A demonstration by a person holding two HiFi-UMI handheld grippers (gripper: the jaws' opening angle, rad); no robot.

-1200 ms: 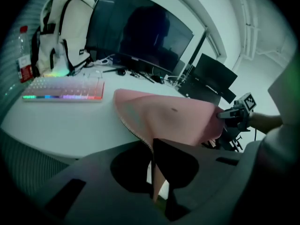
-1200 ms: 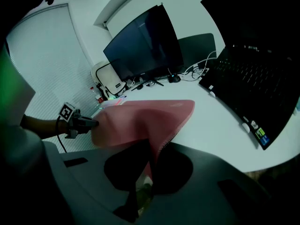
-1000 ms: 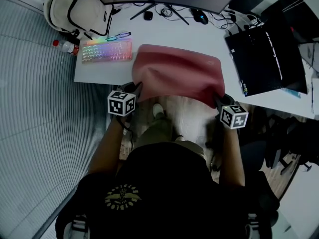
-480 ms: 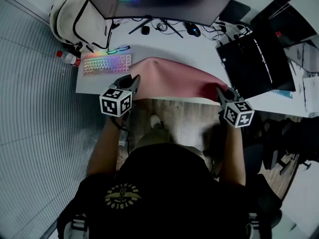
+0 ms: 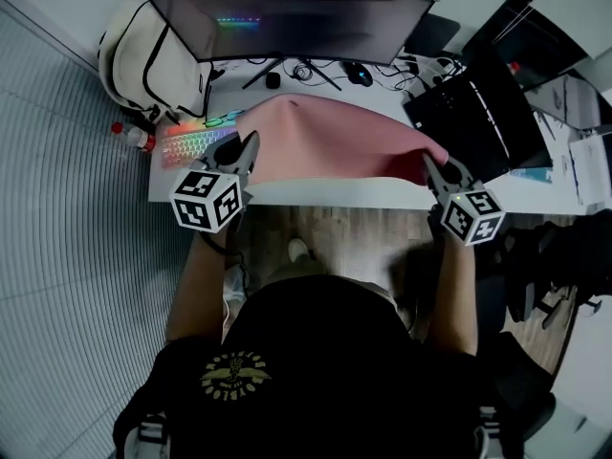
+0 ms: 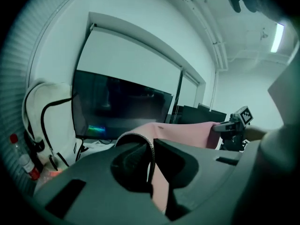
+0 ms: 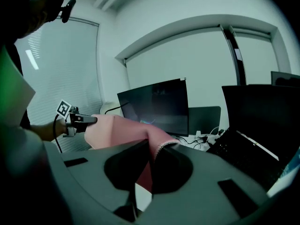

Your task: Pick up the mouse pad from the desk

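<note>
We cannot tell whether the far edge of the pink mouse pad (image 5: pixel 335 142) still touches the white worktop (image 5: pixel 325 194). In the head view the sheet hides its own back rim, and it also covers the right end of the lit keyboard (image 5: pixel 186 144). The person's dark torso fills the lower half of that view. In both gripper views the grey housings block everything below the jaws.

The left gripper (image 5: pixel 251 143) is clenched on the pad's near left corner, the stitched rim running up between its jaws. The right gripper (image 5: pixel 427 163) grips the near right corner the same way. The pad hangs stretched between them, above the front of the worktop.

Behind it stands a wide curved monitor (image 5: pixel 296 17), dark but for a small coloured strip, with cables and a black mouse (image 5: pixel 360 73) at its foot. An open black laptop (image 5: pixel 478 113) lies to the right. A white bag (image 5: pixel 143 51) and a red-capped bottle (image 5: pixel 132 136) sit beyond the worktop's left end.

A second ago the pad drooped over the worktop's front edge, with both grippers low in front of it. Now both are higher and the keyboard is partly covered.
</note>
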